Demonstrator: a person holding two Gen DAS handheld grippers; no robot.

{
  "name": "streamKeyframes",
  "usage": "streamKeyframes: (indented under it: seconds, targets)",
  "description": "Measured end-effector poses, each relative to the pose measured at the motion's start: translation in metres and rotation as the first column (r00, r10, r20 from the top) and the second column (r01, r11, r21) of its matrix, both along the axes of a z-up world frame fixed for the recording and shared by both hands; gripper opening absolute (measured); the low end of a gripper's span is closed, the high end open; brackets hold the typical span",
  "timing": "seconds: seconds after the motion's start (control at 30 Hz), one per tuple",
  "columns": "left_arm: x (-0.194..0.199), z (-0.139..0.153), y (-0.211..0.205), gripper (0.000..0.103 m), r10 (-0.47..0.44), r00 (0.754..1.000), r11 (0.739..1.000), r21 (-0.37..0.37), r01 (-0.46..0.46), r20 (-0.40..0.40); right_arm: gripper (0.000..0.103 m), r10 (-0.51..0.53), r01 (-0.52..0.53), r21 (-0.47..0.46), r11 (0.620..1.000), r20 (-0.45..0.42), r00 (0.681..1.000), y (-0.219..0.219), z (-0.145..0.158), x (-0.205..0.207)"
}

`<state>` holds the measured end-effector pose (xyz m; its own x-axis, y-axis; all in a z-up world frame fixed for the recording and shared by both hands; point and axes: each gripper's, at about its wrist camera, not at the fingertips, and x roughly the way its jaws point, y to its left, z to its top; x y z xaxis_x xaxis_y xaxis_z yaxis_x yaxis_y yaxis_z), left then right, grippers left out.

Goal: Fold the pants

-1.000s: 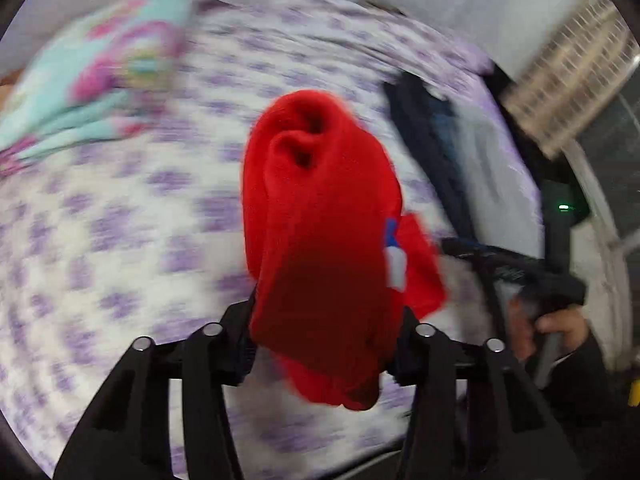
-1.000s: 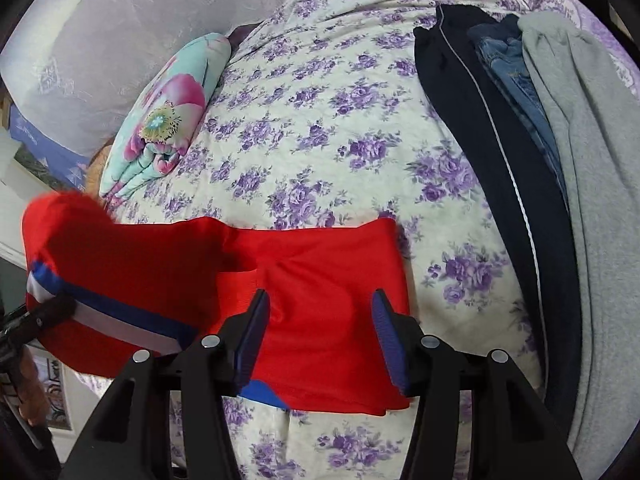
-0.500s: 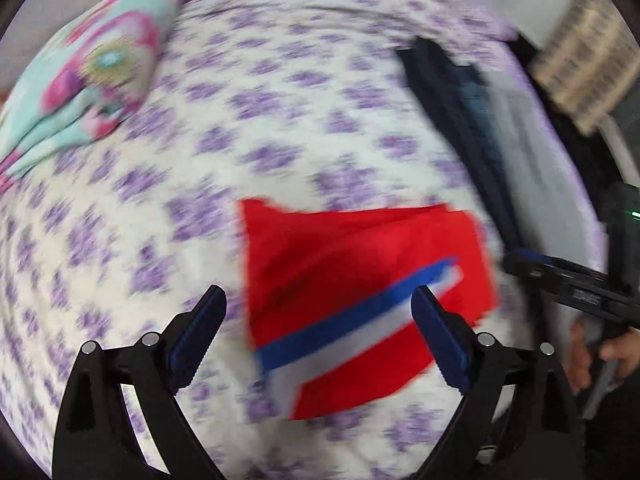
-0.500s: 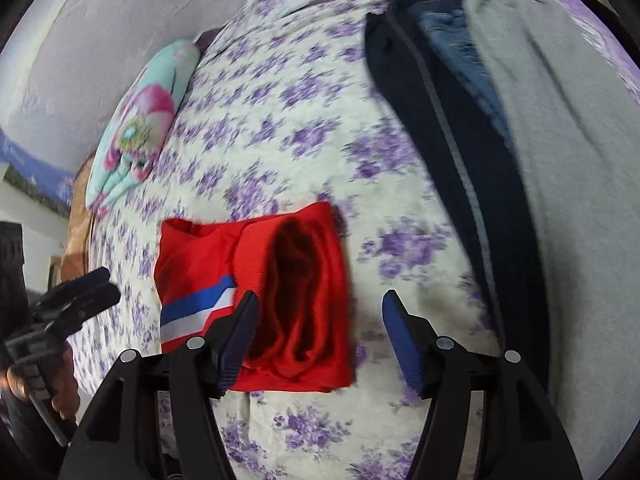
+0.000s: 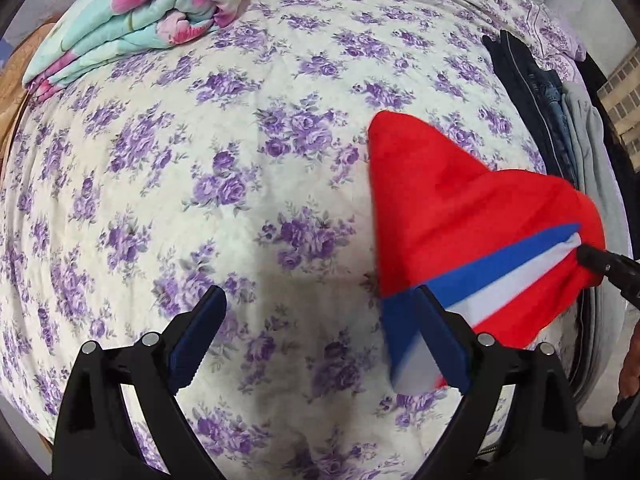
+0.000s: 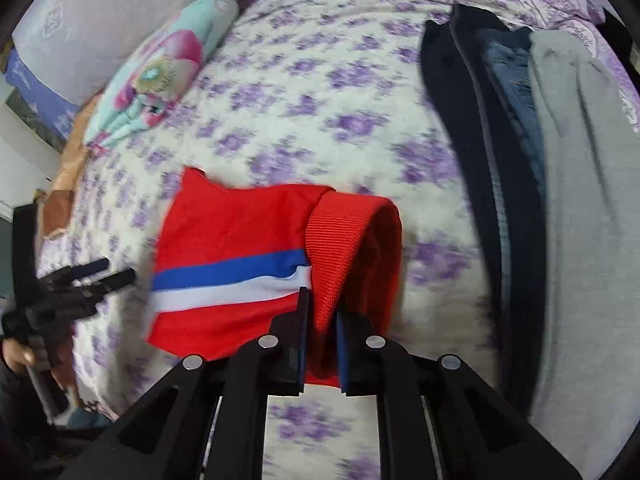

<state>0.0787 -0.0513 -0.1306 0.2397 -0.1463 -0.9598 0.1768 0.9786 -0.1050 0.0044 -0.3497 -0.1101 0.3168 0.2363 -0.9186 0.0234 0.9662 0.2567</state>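
Right gripper — jaws just closed — pinches the red pants waistband; left gripper gapes, empty, above the bedspread.

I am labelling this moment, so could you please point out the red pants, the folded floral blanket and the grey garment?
red pants [image 6: 224,232]: right wrist view, on the plain red cloth above the stripe.
folded floral blanket [image 5: 132,12]: left wrist view, on its top layer.
grey garment [image 6: 580,200]: right wrist view, mid-cloth.
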Motion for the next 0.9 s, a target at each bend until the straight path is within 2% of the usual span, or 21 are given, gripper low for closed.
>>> streamKeyframes:
  seconds: [0.03,0.07,0.1,0.13,0.17,0.27,0.37,0.4,0.53,0.7,0.8,0.9]
  targets:
    - [0.002,-0.003,-0.004,0.091,-0.009,1.0,1.0,0.0,0.009,-0.003,0.016,-0.001,0.001,0.001,1.0,-0.028,1.0,-0.004,-0.011,0.001]
    - [0.004,-0.006,-0.008,0.091,-0.02,1.0,1.0,0.002,0.02,-0.008,0.027,-0.011,0.011,0.001,1.0,-0.067,0.998,-0.007,-0.029,0.001]
    - [0.005,-0.011,-0.015,0.091,-0.043,0.999,0.999,0.009,0.043,-0.019,0.045,-0.017,0.016,-0.013,1.0,-0.088,0.996,-0.006,-0.04,0.002]
    - [0.005,-0.016,-0.021,0.091,-0.063,0.998,0.998,0.021,0.063,-0.031,0.049,-0.018,0.015,-0.032,0.999,-0.1,0.995,-0.003,-0.047,0.003]
    - [0.006,-0.02,-0.027,0.091,-0.08,0.996,0.996,0.033,0.081,-0.038,0.053,-0.018,0.014,-0.048,0.999,-0.095,0.995,-0.001,-0.047,0.003]
    - [0.003,-0.021,-0.036,0.091,-0.126,0.992,0.989,0.074,0.127,-0.018,0.054,-0.033,0.031,-0.047,0.998,-0.041,0.999,-0.001,-0.025,0.002]
    - [0.004,-0.015,-0.031,0.091,-0.122,0.992,0.992,0.035,0.122,-0.014,0.076,-0.05,0.05,-0.024,0.998,0.005,0.999,-0.009,-0.005,0.0]
    - [0.006,-0.012,-0.03,0.091,-0.117,0.993,0.993,0.025,0.117,-0.009,0.08,-0.069,0.069,-0.009,0.998,0.009,0.998,-0.012,-0.003,0.0]
    - [0.011,-0.013,-0.024,0.091,-0.107,0.993,0.994,-0.04,0.105,-0.041,0.081,-0.121,0.124,0.059,0.991,-0.055,0.991,-0.016,-0.02,0.003]
    - [0.012,-0.027,-0.04,0.091,-0.146,0.983,0.988,-0.075,0.138,-0.109,0.083,-0.101,0.11,0.07,0.991,-0.132,0.986,0.007,-0.051,-0.001]
    - [0.013,-0.039,-0.051,0.091,-0.166,0.974,0.981,-0.122,0.148,-0.153,0.084,-0.08,0.084,0.025,0.996,-0.125,0.989,0.018,-0.06,-0.003]
    - [0.018,-0.052,-0.051,0.095,-0.141,0.967,0.979,-0.175,0.105,-0.21,0.083,-0.119,0.134,0.113,0.985,-0.134,0.984,0.007,-0.07,-0.002]
